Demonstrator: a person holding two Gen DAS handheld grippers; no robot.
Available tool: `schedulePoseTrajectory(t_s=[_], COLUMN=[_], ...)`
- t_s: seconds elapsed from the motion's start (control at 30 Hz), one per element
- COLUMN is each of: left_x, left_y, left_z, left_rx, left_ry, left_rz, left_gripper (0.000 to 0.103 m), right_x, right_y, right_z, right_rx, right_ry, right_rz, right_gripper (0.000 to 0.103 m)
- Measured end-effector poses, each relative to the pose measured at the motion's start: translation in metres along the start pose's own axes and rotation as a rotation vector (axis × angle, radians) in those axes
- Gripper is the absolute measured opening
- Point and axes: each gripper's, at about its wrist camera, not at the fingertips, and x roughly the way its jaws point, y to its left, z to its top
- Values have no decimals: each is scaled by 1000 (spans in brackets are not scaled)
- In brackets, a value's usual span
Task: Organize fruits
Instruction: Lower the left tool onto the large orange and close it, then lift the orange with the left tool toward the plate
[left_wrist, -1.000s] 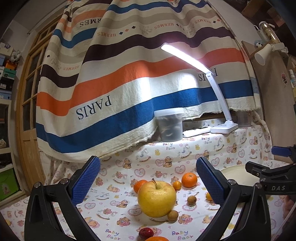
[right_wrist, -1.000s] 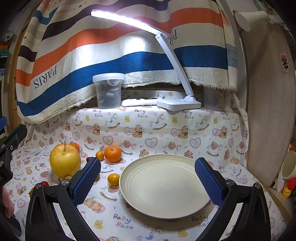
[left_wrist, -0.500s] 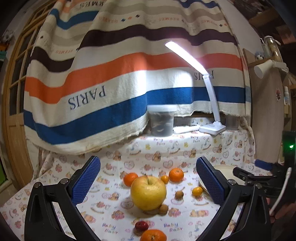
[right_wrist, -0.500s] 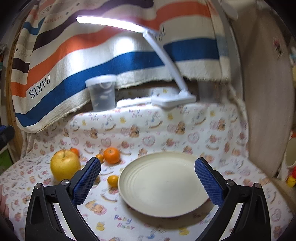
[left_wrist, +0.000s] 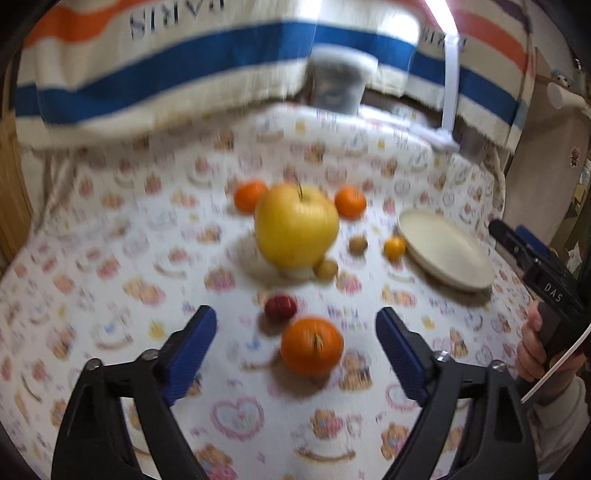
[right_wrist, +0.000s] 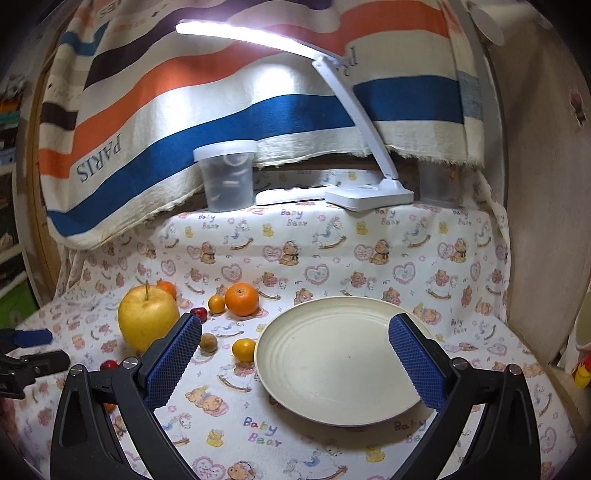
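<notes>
Left gripper (left_wrist: 295, 343) tipped down toward the near orange (left_wrist: 312, 346), jaws just narrowed yet apart around it, right gripper (right_wrist: 295, 354) wide, empty, over the bare plate (right_wrist: 343, 369), apple (left_wrist: 296, 226) behind the orange, lidded tub (right_wrist: 226, 173), "PARIS" blanket (right_wrist: 155, 122).

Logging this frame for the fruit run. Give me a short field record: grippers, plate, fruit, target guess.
left gripper: open, jaws have just been closing, nothing pinched; the large orange sits ahead, roughly between the fingers
right gripper: open, empty, over the plate
plate: no fruit on it
yellow apple: on the cloth, left of the plate
likely target: large orange, a guess
</notes>
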Motion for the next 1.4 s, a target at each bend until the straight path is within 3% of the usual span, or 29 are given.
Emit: schedulePoseTrajectory(t_s=[0.3,0.6,0.7,1.03,1.4], left_x=[24,42,45,30,-21], left_y=[-7,-6,-10,-14,-29], left_z=[-12,-13,-13,-14,32], left_rx=[15,-1,19,67,120], left_ry=[131,175,178,128,-90], left_rz=[22,39,35,46,55], left_gripper=[78,58,45,44,44], right_x=[-4,-1,-1,-1,0], right_y=[4,-3,-2,1,-8], right_z=[0,1,1,-1,2], right_rx=[-19,16,12,-8,29], right_ry=[-12,6,2,-1,9], right_rz=[-5,-6,-9,-14,-25], right_gripper=[102,102,102,102,102])
